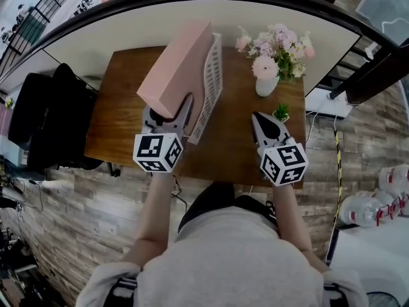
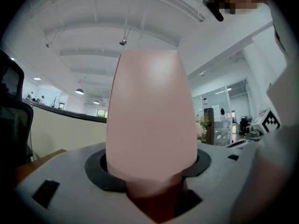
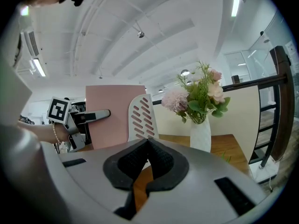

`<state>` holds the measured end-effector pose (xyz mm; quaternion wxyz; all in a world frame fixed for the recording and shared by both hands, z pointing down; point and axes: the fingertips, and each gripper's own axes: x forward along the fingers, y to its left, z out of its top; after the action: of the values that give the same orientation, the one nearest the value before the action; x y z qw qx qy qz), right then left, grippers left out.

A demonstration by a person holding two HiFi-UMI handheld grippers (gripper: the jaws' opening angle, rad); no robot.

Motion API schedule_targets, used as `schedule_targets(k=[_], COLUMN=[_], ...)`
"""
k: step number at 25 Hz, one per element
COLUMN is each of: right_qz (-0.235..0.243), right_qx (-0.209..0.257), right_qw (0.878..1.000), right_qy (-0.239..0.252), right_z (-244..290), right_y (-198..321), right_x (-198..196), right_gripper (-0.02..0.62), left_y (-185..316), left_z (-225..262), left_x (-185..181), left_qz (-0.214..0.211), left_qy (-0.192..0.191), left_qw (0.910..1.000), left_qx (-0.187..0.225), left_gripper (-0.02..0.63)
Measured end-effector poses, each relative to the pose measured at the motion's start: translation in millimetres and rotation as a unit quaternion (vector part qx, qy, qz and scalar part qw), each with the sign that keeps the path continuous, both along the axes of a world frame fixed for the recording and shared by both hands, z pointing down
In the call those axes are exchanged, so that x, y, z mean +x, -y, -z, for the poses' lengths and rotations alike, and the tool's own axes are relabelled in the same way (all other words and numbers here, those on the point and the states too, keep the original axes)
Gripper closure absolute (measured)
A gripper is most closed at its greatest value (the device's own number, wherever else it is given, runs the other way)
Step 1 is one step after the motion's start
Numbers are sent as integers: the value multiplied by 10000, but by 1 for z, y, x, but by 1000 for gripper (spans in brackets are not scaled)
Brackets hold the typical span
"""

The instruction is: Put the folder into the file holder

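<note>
Head view: pink folder sits upper centre of frame, tilted, top leaning toward upper right, lower corner down at centre-left. Left gripper has its fingers one each side of that lower corner, pinching the folder. In the left gripper view the folder fills the middle of the frame and sits btwn both pads, which press on its faces.

White file holder w/ slotted side is just right of the folder, touching or nearly so along the folder's right face. Can't tell if the folder's bottom edge is inside the holder or beside it. In the right gripper view the folder stands upright at centre-left, w/ the holder overlapping its right edge.

Right gripper is right of centre, over the brown wood surface, well apart from the holder. Its fingers are pressed together, nothing btwn them; the right gripper view shows the pads meeting.

White vase w/ pink flowers is upper right on the surface. A small green plant is just below it, near the right gripper's tip. Black chair at frame left, beside the surface.
</note>
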<state>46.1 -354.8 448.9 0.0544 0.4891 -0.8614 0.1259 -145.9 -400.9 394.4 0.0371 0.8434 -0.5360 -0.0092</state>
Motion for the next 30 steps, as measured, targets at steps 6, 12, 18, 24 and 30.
schedule_targets(k=[6,12,18,24,30], right_qz=[-39,-36,9,-32,-13], right_qx=[1,9,18,27,56], right_qw=[10000,10000,10000,10000,9999], right_qy=[17,55,43,69,98], right_z=[-1,-1,1,2,2], right_y=[0,-4,-6,-12,-19], right_x=[1,-1,-3,2,2], right_gripper=[586,586,586,586,586], left_y=[1,0,1,-1,-5], left_z=[-7,-14,-23,-32,-37], left_x=[2,4,5,7,10], left_qz=[-59,-117,-106,0,24], left_qy=[30,91,149,220,279], left_qw=[9999,9997,9993,9985,9977], left_qx=[-94,-194,-312,-507,-610], left_gripper=[293,291,290,291,287])
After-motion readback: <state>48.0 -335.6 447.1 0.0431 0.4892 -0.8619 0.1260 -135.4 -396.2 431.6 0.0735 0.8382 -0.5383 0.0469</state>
